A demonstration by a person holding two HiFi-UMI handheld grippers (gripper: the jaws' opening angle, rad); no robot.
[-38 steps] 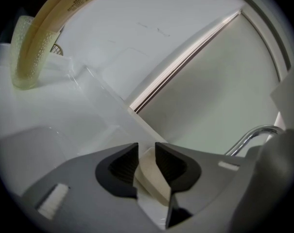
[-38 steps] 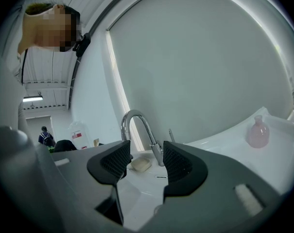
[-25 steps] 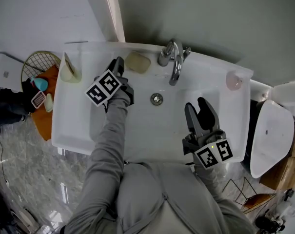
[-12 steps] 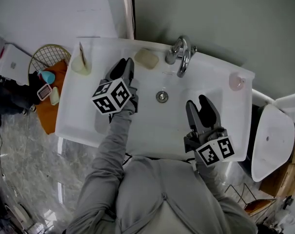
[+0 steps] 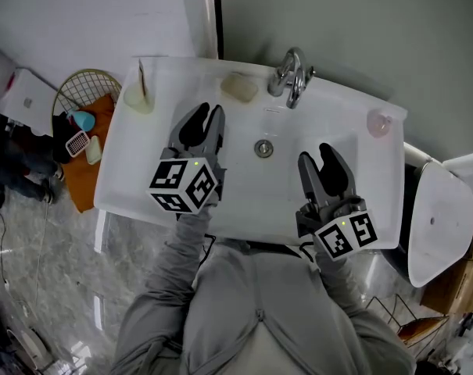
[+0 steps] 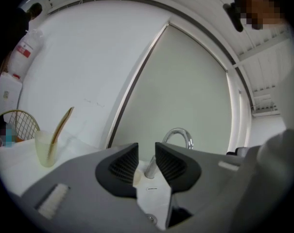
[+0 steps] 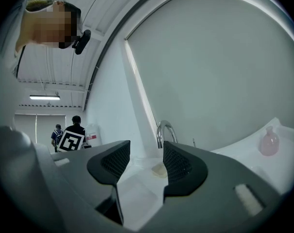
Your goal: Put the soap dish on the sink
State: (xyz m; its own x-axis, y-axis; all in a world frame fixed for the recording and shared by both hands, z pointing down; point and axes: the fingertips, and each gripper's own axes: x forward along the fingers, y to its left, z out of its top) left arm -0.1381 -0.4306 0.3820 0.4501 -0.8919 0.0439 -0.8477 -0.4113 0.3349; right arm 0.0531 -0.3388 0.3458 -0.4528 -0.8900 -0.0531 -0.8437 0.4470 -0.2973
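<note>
The beige soap dish lies on the back rim of the white sink, just left of the chrome faucet. My left gripper hovers over the basin's left half, a short way in front of the dish, open and empty. In the left gripper view, a sliver of the dish shows between the jaws of the left gripper. My right gripper is open and empty over the basin's right half. The right gripper frames the dish and faucet.
A cup with a toothbrush stands at the sink's back left corner, and a pink bottle at the back right. The drain is mid-basin. A wire basket sits on the floor to the left, a white toilet to the right.
My left gripper has drawn back from beside the soap dish toward the front of the basin, and its jaws now stand apart. The dish stays on the rim. The right gripper has barely moved.
</note>
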